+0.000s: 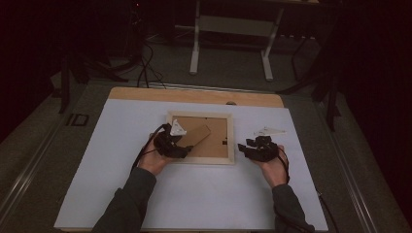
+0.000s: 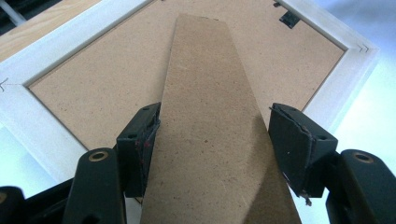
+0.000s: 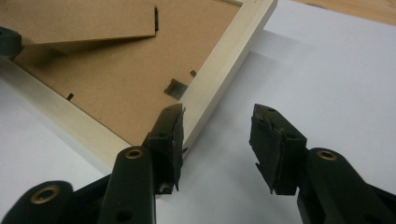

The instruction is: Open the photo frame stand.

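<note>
Pale wooden picture frame (image 1: 200, 159) lies face-down mid-table. Left gripper (image 2: 212, 140) open w/ brown fibreboard easel stand (image 2: 210, 116) between its jaws; right gripper (image 3: 217, 140) open, empty, beside frame's corner. Close on stand squarely, brace frame.

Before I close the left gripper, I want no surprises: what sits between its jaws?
The frame's brown cardboard stand lies between the open jaws of the left gripper, over the picture frame, seen in the left gripper view.

A wooden table (image 1: 145, 93) carries a large white sheet (image 1: 204, 194) that covers almost all of its top, and a picture frame (image 1: 232, 141) lies face down on this sheet, near the far middle.
</note>
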Tool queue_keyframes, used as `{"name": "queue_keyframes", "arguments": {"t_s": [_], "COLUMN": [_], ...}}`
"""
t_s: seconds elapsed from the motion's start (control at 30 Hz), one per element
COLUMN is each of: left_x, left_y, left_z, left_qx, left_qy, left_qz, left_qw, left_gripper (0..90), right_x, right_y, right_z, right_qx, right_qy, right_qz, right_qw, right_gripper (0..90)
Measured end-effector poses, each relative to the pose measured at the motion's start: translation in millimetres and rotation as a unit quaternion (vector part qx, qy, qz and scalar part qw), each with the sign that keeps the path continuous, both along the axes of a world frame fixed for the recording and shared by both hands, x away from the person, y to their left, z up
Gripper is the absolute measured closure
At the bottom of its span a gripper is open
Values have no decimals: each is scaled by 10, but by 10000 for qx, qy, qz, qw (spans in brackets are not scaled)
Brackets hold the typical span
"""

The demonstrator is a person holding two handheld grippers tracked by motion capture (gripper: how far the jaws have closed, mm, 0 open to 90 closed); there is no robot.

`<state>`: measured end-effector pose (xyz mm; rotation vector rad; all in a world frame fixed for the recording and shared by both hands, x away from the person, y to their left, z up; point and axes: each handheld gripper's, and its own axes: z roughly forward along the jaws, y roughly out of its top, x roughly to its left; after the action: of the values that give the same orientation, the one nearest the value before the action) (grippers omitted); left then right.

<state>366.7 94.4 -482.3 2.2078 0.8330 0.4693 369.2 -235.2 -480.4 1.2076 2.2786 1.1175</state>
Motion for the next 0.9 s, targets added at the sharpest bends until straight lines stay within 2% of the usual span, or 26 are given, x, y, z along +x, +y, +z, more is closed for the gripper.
{"name": "queue_keyframes", "arguments": {"t_s": [0.5,0.9], "left_x": [-101,-183], "left_y": [-21,-46], "left_z": [17,37], "left_qx": [41,156], "left_qy": [-260,-477], "left_qz": [28,37], "left_qw": [9997,9987], "left_gripper": [381,381], "right_x": [57,117], "right_y": [34,92], "right_z": [71,133], "right_qx": [-108,-174], "right_qy": [-24,-57], "right_qz": [30,82], "right_qw": [9999,9998], "right_gripper": [536,535]}}
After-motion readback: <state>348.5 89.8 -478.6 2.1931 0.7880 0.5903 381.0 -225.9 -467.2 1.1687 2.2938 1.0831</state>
